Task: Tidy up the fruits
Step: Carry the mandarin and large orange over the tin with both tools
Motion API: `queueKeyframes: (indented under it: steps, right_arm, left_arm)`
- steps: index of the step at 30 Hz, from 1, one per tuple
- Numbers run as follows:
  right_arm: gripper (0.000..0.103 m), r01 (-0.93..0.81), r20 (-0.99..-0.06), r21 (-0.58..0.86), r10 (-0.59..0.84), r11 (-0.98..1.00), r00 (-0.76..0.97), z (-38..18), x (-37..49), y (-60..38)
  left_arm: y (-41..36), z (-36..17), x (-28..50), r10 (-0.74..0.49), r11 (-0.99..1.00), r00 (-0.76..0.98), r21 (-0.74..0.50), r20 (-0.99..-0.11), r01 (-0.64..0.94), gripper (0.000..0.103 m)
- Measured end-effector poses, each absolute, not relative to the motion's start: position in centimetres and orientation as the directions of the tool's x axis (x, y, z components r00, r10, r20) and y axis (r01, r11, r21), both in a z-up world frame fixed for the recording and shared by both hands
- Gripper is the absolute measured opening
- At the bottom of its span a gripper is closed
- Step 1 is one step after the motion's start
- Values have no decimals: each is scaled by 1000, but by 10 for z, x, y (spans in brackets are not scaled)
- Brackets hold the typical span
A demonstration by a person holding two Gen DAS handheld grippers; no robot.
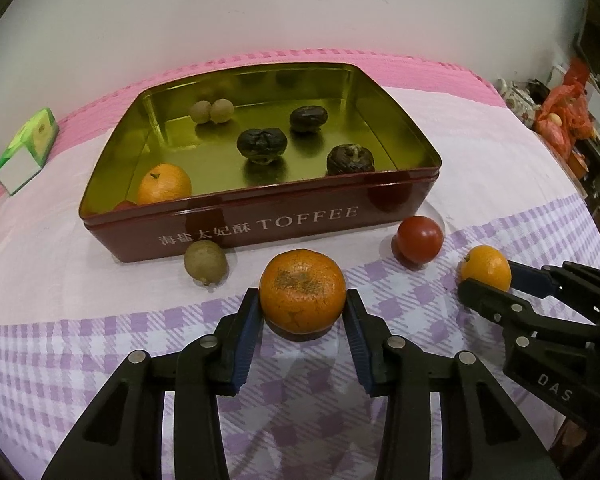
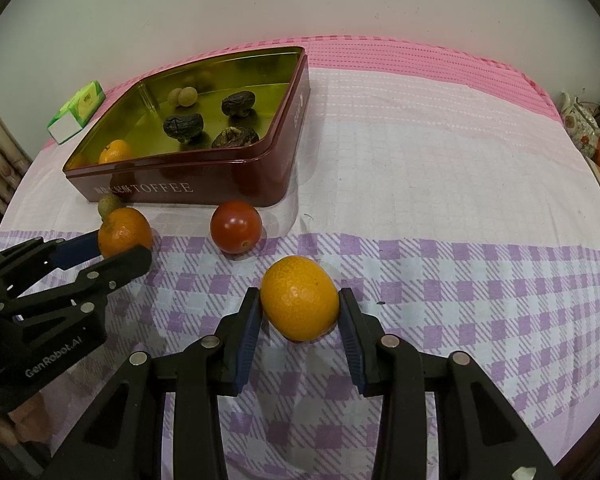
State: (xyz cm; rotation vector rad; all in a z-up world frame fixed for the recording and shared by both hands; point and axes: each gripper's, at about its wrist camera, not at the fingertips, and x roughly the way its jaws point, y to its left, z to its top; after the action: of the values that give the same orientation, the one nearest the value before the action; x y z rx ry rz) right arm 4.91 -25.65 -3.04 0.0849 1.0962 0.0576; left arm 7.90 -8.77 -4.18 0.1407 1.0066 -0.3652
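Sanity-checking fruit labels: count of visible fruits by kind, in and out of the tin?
Oranges: 3
Tomatoes: 1 clear; a red sliver beside the orange in the tin cannot be identified
Small tan round fruits: 3
Dark wrinkled fruits: 3
Total: 10

"TOFFEE", preceded by the Chinese characters 海盐太妃酥, is printed in pale letters on the front wall of the red tin. "DAS" is read on the right gripper, "GenRobot.AI" on the left gripper.

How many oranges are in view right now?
3: one inside the toffee tin at its near-left corner, one between the left gripper fingers, one between the right gripper fingers.
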Motion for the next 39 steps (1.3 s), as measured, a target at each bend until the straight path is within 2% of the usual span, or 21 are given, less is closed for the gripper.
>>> queueKeyframes:
  steps: [16, 27, 39]
  right_arm:
    - [36, -6, -857, 105, 93, 994, 506, -5, 59, -261]
    - [36, -76, -816, 99, 125, 992, 564, 27, 94, -243]
    - [36, -132, -831, 98, 154, 986, 535, 17, 143, -221]
  left_arm:
    - [-74, -10, 85, -251, 933, 543, -52, -801, 355, 42]
    - [-38, 20, 127, -219, 957, 611, -44, -761, 288, 42]
    - [-17, 2, 165, -166, 972, 584, -32, -794, 233, 43]
